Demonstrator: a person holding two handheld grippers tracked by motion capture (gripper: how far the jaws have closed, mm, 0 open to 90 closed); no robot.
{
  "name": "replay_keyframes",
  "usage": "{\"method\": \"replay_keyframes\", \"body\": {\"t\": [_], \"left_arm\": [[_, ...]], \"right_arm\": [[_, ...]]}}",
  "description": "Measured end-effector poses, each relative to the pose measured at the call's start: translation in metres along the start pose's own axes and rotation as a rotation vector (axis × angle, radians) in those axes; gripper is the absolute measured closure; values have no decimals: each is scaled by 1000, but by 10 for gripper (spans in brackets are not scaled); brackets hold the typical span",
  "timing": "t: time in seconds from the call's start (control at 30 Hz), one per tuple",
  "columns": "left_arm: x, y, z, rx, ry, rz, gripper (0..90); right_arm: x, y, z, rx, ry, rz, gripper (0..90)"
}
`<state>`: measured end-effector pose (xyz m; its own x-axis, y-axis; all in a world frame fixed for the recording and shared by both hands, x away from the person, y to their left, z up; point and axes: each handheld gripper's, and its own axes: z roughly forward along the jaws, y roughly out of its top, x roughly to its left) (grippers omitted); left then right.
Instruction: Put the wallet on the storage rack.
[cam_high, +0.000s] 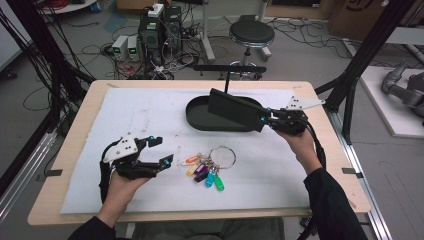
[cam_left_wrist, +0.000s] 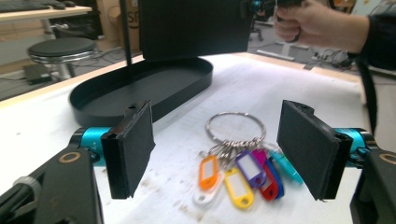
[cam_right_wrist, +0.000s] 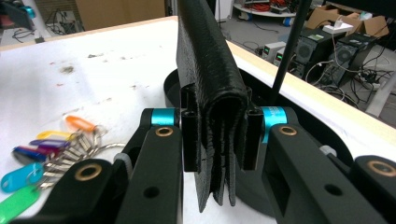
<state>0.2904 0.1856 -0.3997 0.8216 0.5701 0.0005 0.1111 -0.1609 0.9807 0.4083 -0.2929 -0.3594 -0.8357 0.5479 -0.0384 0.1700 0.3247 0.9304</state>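
Black grained leather — a folded wallet — is pinched by its edge in the right gripper and held above the black oval tray, probably so it can be lowered in flat. The left gripper stands spread and empty beside the key ring of coloured tags, likely its next pick. The tags' label windows look blank — no writing is legible.

Wallet above tray; key ring before tray, on table.
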Motion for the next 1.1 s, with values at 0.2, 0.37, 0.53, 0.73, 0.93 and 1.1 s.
{"method": "replay_keyframes", "body": {"t": [0.2,0.37,0.53,0.73,0.93,1.1], "left_arm": [[0,-6,-5,-5,22,14,272],[-1,-7,-8,-13,28,22,272],[0,-9,-9,-16,30,14,272],[0,-11,-9,-18,33,12,272],[0,-11,-8,-20,33,13,272],[0,-14,-7,-29,17,-10,272]], "right_arm": [[-8,9,20,10,-9,-5,766],[-15,11,37,18,-9,0,766],[-20,11,51,40,-19,-3,766],[-26,10,63,58,-29,7,765],[-33,3,73,61,-31,26,765],[-38,-5,84,52,-24,33,765]]}}
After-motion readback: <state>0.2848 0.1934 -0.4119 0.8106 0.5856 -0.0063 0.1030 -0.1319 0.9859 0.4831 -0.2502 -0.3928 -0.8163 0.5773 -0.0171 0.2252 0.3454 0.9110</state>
